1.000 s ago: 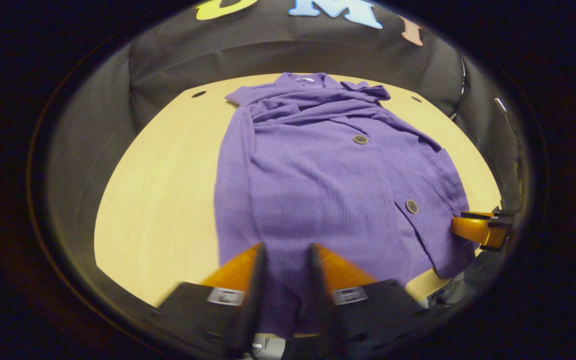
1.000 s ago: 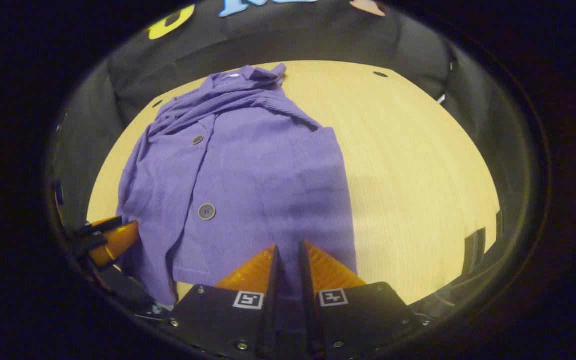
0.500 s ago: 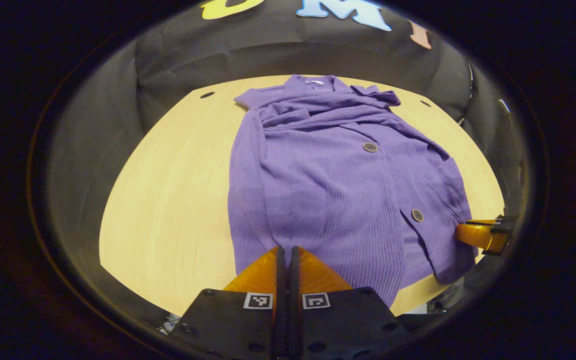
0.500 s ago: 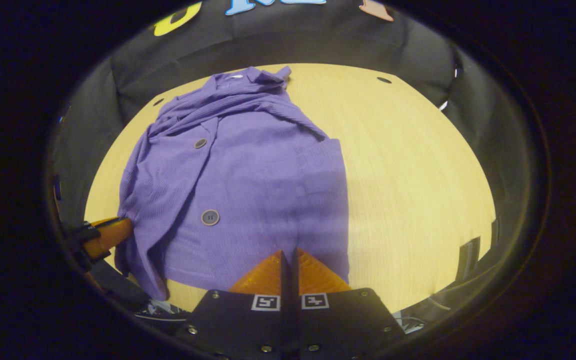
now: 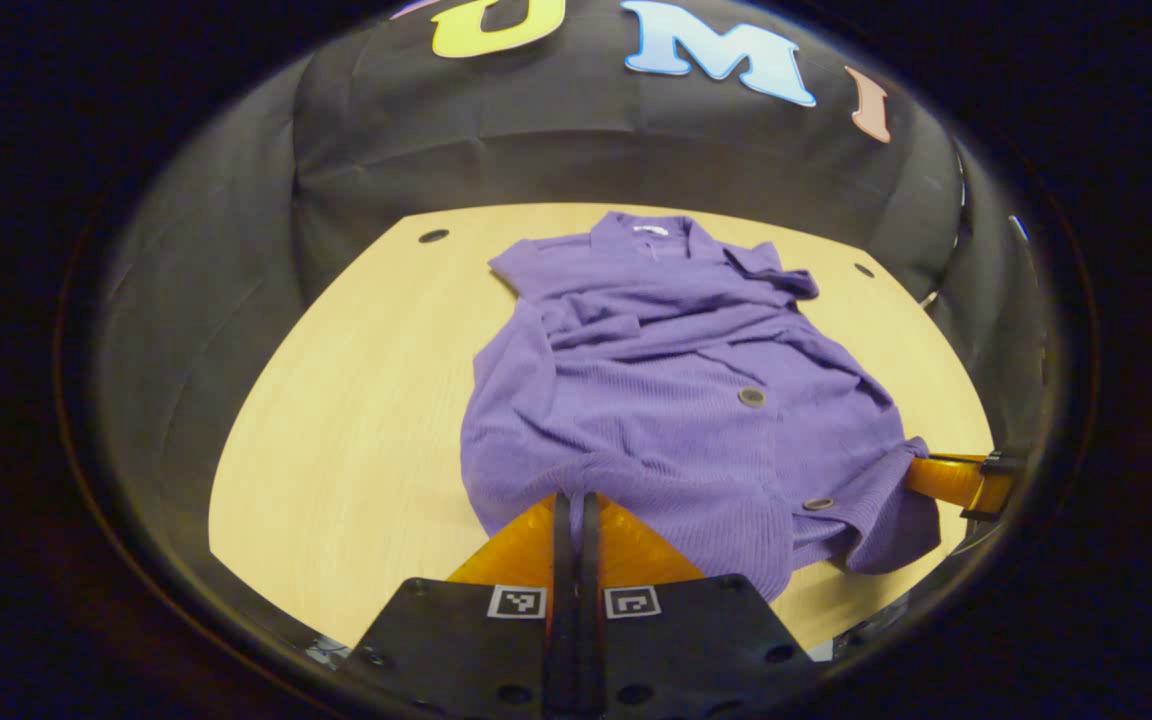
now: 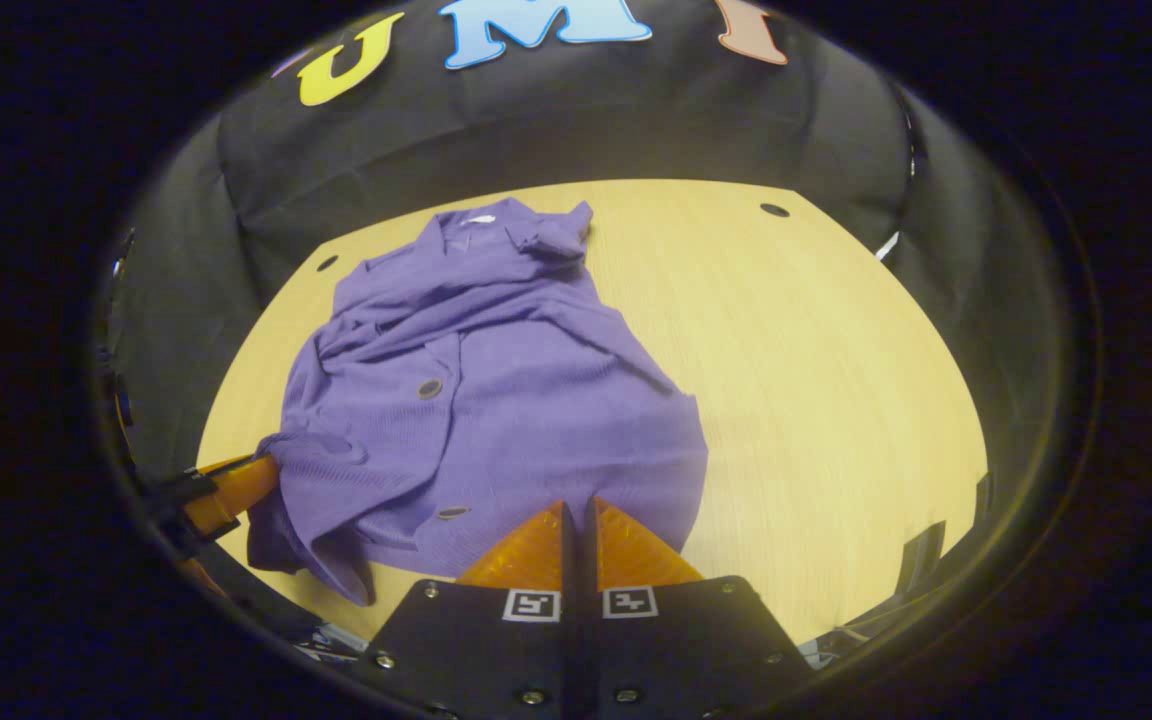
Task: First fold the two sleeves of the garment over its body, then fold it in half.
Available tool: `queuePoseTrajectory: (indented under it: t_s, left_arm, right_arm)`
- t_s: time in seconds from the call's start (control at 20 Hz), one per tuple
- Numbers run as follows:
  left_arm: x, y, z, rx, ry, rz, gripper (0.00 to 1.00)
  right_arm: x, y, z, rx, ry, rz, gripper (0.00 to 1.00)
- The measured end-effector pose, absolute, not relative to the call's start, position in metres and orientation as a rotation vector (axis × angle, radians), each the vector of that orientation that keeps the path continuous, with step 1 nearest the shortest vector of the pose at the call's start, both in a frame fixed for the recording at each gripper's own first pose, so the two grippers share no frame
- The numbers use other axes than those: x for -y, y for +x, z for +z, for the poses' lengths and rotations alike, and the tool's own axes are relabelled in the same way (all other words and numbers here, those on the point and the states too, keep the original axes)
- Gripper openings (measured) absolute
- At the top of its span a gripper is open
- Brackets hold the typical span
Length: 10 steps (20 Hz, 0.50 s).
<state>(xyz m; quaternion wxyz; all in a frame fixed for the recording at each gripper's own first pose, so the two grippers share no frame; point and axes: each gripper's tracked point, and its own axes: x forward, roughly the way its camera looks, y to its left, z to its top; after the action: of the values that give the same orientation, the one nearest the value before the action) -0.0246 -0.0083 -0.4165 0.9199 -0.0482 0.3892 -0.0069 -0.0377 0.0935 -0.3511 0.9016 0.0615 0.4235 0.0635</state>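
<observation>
1. The garment's [image 5: 676, 420] near hem is hidden behind the left gripper [image 5: 572, 515] and the right gripper [image 6: 578, 520].
2. The table's [image 6: 836, 380] near edge is cut off.
3. The collar label is too small to tell.

Ribbed knit cardigan [image 5: 656, 420] lies on a smooth, matt wood-grain table [image 5: 356, 430].

Both views are dim and warm-toned, with the brightest area on the pale worktop [image 5: 356, 430] at the centre of each frame. Light falls from above, leaving soft shadows in the folds of the purple garment [image 5: 676, 400] and a thin dark rim along its lower hem. Brightness fades quickly toward the edges. Fisheye distortion bows the worktop's far edge. The garment's ribbing reads fairly sharp; there is no strong glare.
</observation>
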Motion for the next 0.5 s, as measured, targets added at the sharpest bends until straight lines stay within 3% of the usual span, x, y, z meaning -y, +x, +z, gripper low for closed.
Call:
queuePoseTrajectory:
  t_s: [0.5]
  left_arm:
    - [-0.002,0.078,-0.375,-0.691,-0.101,-0.019,0.06]
  right_arm:
    - [-0.097,0.056,-0.305,-0.751,0.133,0.155,0.01]
